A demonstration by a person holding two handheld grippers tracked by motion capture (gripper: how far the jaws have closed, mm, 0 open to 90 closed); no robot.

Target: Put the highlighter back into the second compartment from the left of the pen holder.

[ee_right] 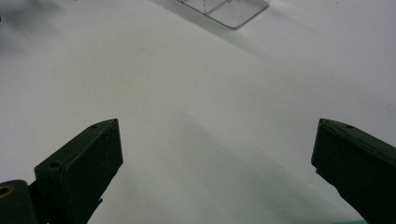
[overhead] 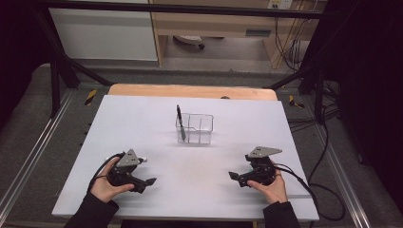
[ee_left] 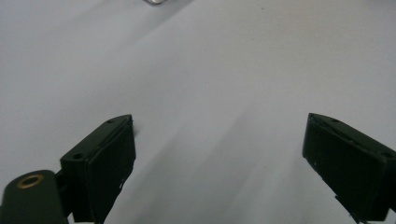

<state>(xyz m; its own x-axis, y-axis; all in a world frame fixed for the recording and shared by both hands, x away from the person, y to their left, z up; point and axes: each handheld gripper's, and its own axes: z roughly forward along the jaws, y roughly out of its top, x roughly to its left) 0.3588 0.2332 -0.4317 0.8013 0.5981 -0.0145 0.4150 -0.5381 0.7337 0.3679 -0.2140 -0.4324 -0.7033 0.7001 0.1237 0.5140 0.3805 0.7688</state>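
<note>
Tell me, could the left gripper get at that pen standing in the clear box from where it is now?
Probably yes. The left gripper is open and holds nothing, and bare white table lies between it and the clear box. The pen stands in the box's left side, its top above the rim.

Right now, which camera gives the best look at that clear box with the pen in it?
The high view: the whole clear box stands mid-table with the dark pen upright in its left end. The right gripper view catches just its lower edge; the left gripper view, a small unclear sliver at the top.
</note>
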